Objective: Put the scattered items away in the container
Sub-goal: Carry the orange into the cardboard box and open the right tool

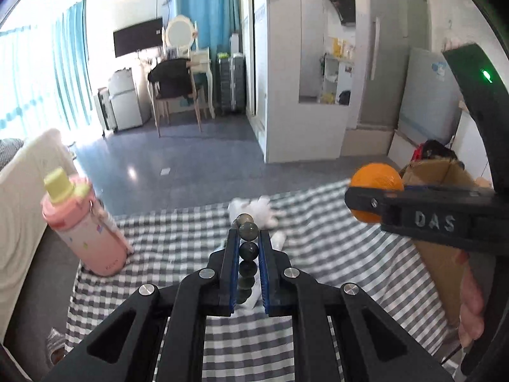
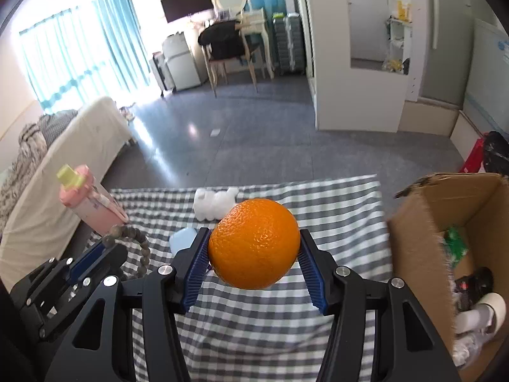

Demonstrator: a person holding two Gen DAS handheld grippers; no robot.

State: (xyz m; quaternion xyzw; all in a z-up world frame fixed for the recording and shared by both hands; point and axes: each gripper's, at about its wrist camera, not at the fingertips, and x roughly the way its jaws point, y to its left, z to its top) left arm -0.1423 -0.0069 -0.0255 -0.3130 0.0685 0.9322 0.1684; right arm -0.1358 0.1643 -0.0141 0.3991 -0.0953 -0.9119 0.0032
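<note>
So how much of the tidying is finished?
Partly done. The cardboard box already holds a few things. In hand: the right gripper grips an orange, and the left gripper holds a bead bracelet. Left on the checked cloth: a pink bottle and white plastic items.

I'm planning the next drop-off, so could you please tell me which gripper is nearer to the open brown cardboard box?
Right. The right gripper, holding the round orange, is beside the cardboard box; the left gripper, holding the dark bead bracelet, is farther left.
</note>
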